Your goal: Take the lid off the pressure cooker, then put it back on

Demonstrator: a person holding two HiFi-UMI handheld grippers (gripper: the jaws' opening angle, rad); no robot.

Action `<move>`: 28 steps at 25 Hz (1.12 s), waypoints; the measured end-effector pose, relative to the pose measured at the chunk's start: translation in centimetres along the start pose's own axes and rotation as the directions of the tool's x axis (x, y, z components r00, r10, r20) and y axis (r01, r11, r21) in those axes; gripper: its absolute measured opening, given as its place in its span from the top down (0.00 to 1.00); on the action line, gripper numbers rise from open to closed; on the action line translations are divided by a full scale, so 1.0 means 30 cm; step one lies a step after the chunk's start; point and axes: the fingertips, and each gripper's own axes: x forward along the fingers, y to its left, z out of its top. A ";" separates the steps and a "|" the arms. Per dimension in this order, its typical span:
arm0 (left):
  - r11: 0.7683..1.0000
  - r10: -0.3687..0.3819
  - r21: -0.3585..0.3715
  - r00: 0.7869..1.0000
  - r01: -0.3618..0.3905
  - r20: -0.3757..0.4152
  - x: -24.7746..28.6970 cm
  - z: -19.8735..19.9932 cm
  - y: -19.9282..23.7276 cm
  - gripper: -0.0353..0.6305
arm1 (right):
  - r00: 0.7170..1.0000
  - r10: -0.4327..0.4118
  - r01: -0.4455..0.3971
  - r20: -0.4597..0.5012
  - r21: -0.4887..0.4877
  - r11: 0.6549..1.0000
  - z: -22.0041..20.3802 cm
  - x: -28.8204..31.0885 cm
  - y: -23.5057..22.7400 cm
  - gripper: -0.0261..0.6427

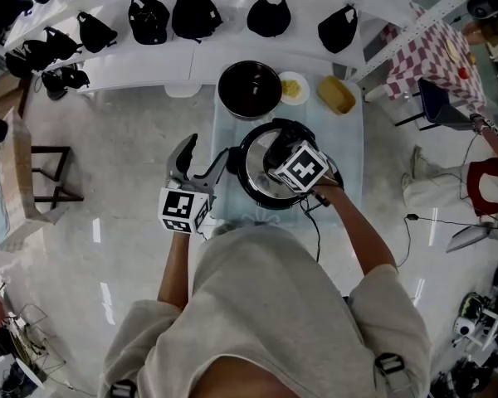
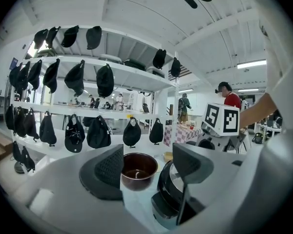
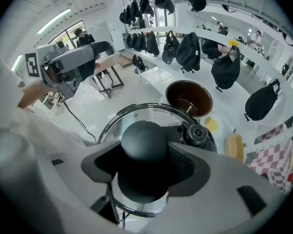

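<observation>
The lid (image 3: 118, 126) sits on the pressure cooker (image 1: 247, 172) mid-counter (image 1: 349, 156), the right gripper's (image 3: 145, 165) jaws clamped on its black knob (image 3: 142, 139). Left of the cooker, the left gripper's (image 2: 149, 167) jaws stand wide, empty. Behind the cooker sits a brown pot (image 1: 249, 89).

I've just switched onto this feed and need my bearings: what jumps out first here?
The right hand-held gripper is clamped on the black knob of the glass lid, in the middle of the head view. The left hand-held gripper hangs open just left of the cooker. Black caps line the white shelf behind.
</observation>
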 end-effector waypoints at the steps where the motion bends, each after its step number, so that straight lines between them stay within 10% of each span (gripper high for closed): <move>1: 1.000 -0.001 0.000 1.000 0.001 -0.001 0.001 -0.001 -0.001 0.48 | 1.000 0.004 -0.004 0.000 -0.001 1.000 0.000 0.001 0.002 0.56; 21: 1.000 0.002 0.010 1.000 -0.002 -0.002 -0.005 0.002 -0.049 0.48 | 0.995 0.056 -0.071 -0.079 -0.215 0.974 -0.009 0.003 0.020 0.53; 28: 1.000 0.022 0.015 1.000 -0.022 0.005 -0.002 0.013 -0.056 0.48 | 0.985 0.077 -0.137 -0.152 -0.437 0.889 -0.007 0.000 0.046 0.53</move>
